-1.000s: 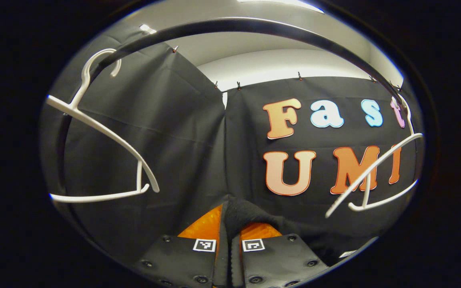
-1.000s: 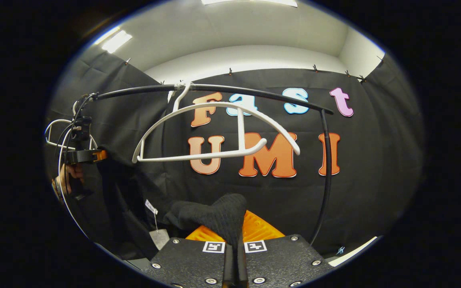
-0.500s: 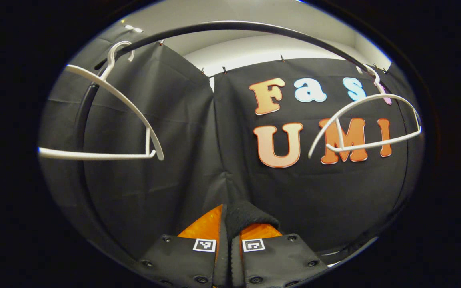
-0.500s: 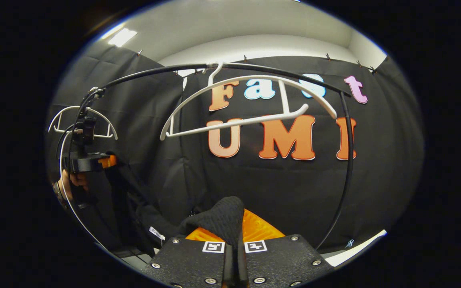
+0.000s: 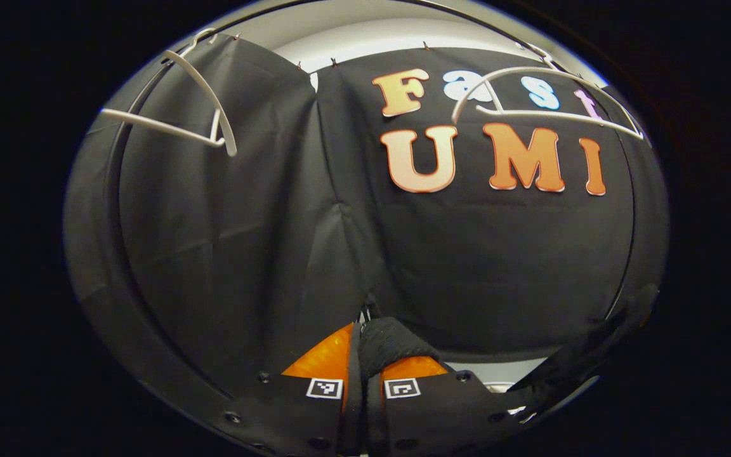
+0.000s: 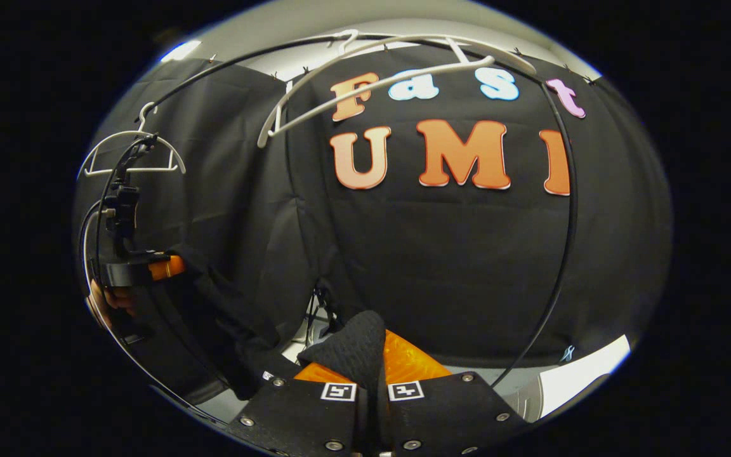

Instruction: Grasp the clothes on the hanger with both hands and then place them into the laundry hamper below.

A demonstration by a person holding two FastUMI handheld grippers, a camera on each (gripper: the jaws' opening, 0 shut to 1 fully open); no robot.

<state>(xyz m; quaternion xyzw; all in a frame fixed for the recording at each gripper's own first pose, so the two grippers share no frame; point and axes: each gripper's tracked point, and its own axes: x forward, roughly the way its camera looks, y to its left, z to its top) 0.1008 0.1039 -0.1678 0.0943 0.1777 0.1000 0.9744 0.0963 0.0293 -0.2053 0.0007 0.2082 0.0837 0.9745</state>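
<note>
Two hangers (image 6: 397, 70) (image 6: 131, 152) hang on the rail (image 6: 562, 254), well apart; garment (image 6: 346, 349) spans between left gripper (image 6: 150, 270) and right gripper (image 6: 370, 387) below them.

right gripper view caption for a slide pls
Right tool shut on a black garment, below two bare white hangers on the black rail.

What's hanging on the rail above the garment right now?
On the rail hang two bare white hangers; nothing is on them. The black garment sits pinched in the right hand-held gripper below. The hamper underneath can't be seen from here.
</note>
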